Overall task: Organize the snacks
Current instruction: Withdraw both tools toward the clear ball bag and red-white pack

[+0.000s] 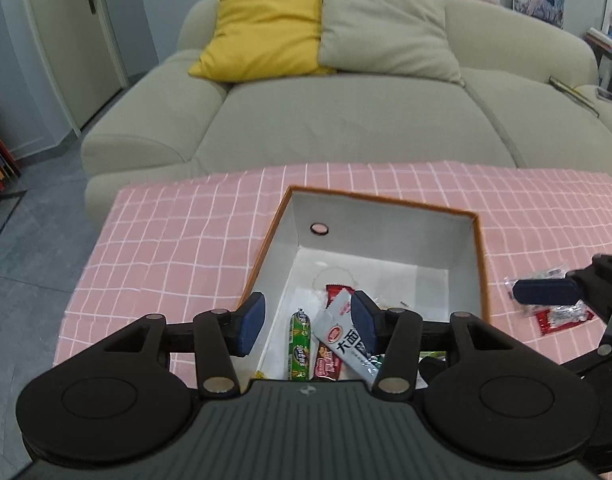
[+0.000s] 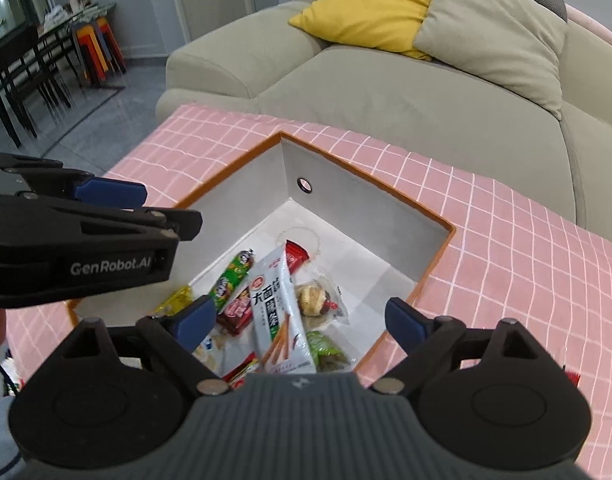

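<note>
left gripper [image 1: 307, 322]: hovering over near-left corner of box, jaws apart, gripping nothing; judging it as just finished a drop or lining up for next item.
"GenRobot.AI": reading in white on left gripper's side, right wrist view.
box [image 1: 479, 248]: sitting open on pink checked tablecloth [image 1: 178, 240], orange rim, grey-white inside, small round hole in far wall; serving as collecting bin for snacks.
green sausage stick [image 2: 232, 274]: lying inside box along left wall, green wrapper with cartoon face; lettering too small for reading.
yellow packet [image 2: 174, 300]: peeking out beside sausage stick, partly hiding behind left pad of right gripper.
red wrapper [image 2: 236, 312]: lying flat under grey pouch, pink-white print, not legible.
grey-white pouch [image 2: 280, 308]: resting on top of pile, tilting across other snacks, showing large Chinese characters "大面筋", red round logo, breadstick picture at lower end.
clear-wrapped pastry [image 2: 315, 298]: sitting right of pouch, against box floor.
green packet [image 2: 325, 350]: lying at near-right corner of box, mostly covered.
right gripper [image 2: 302, 326]: hanging above pile in box, jaws wide apart, holding nothing.
loose packets [image 1: 553, 312]: lying outside box on cloth at right, clear wrapper and red one, partly behind right gripper's pad; not yet sorted, probably next to fetch.
sofa [image 1: 345, 120]: standing behind table, yellow and beige cushions.
</note>
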Demonstrator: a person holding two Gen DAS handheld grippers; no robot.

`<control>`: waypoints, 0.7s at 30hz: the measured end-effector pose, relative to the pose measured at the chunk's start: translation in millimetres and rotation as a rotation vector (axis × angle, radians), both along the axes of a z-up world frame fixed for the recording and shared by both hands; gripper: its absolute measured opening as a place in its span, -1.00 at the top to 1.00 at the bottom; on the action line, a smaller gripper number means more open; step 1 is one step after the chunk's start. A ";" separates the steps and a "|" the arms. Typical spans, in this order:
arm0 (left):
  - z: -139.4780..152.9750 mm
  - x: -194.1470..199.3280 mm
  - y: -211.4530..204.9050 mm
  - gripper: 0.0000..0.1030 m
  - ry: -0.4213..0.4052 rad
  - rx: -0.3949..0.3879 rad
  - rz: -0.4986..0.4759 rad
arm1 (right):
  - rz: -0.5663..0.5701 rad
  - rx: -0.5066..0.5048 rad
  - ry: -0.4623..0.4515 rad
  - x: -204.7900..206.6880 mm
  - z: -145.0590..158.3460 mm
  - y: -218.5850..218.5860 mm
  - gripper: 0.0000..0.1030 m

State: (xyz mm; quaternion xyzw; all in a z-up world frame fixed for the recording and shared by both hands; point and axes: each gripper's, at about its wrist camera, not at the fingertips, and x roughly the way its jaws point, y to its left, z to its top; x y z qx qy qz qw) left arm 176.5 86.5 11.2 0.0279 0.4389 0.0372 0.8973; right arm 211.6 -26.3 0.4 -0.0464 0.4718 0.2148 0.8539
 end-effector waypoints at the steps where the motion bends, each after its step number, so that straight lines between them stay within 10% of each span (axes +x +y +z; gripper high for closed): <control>1: 3.5 -4.5 -2.9 -0.14 -0.007 0.003 0.001 | -0.007 0.013 -0.005 -4.5 2.2 -3.1 -0.72; 21: 18.0 -80.8 -68.0 -0.14 -0.120 -0.117 -0.077 | -0.158 0.098 -0.198 -108.8 22.5 -97.9 -0.72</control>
